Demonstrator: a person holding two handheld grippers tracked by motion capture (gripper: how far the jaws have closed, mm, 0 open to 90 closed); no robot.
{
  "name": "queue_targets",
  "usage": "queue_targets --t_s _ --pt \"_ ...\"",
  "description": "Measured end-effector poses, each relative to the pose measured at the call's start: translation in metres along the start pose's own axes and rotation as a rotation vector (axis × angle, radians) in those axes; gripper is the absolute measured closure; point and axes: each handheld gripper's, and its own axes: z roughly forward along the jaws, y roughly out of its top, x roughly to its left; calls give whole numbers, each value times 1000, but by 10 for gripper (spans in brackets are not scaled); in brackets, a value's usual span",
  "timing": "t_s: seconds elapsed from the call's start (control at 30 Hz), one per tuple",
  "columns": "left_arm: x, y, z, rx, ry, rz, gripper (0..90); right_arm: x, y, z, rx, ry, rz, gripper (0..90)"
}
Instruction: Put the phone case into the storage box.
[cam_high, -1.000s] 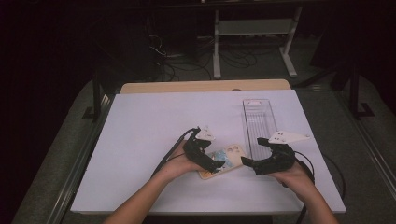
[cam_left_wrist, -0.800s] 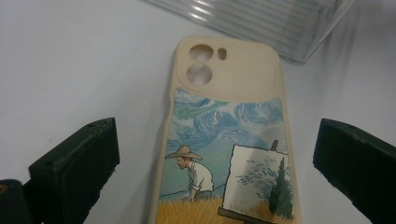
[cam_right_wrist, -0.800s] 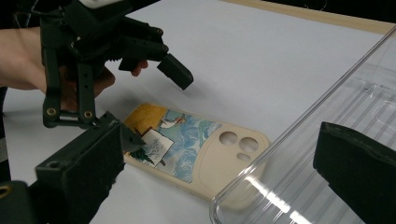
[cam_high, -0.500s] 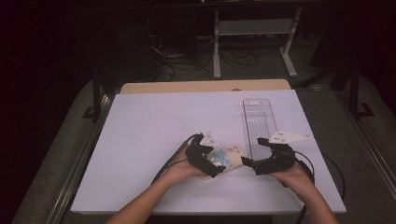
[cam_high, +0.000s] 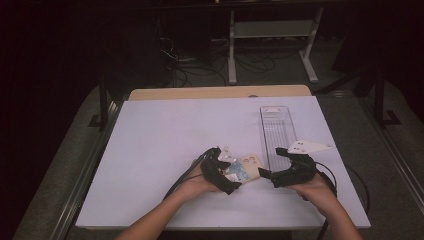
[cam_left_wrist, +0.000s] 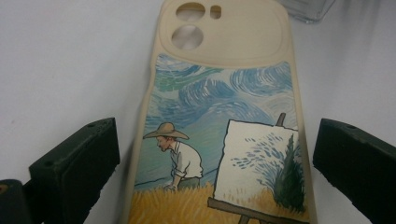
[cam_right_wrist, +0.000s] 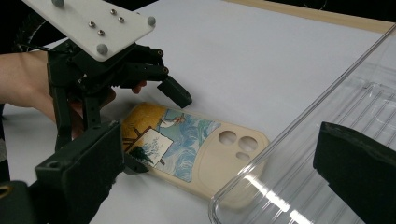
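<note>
A cream phone case (cam_left_wrist: 219, 116) printed with a painter, an easel and swirling blue sky lies flat on the white table, camera holes pointing away from my left gripper. My left gripper (cam_left_wrist: 218, 140) is open, one jaw on each side of the case's lower end, neither touching it. In the high view the case (cam_high: 247, 165) lies between both hands near the table's front. My right gripper (cam_high: 270, 161) stands open just right of it, with nothing between its jaws. The right gripper view has the left gripper (cam_right_wrist: 156, 130) straddling the case (cam_right_wrist: 196, 144).
A long clear plastic tray (cam_high: 277, 130) lies lengthwise at the right of the white table (cam_high: 165, 135), its near corner (cam_right_wrist: 243, 196) almost touching the case. A wooden edge (cam_high: 215, 92) runs along the back. Cables trail from both grippers.
My left gripper has edged slightly right and forward over the case's lower end. The right gripper and the tray have hardly moved.
</note>
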Motion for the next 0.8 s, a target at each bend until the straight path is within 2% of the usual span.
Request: queue_targets --t_s 0.1,0.2,0.43,0.57,0.8 --pt "0 -1 0 10 0 5 2 0 0 0 -1 0 -2 14" --pt "0 -2 0 -3 12 25 57 0 0 0 -1 0 -1 14" --pt "0 -3 -1 -4 6 13 65 0 0 0 -2 0 -1 14" --pt "-1 -4 -2 -10 2 24 97 0 0 -1 1 0 4 14" --pt "0 -6 -2 -20 0 30 99 0 0 -1 -5 -1 1 14"
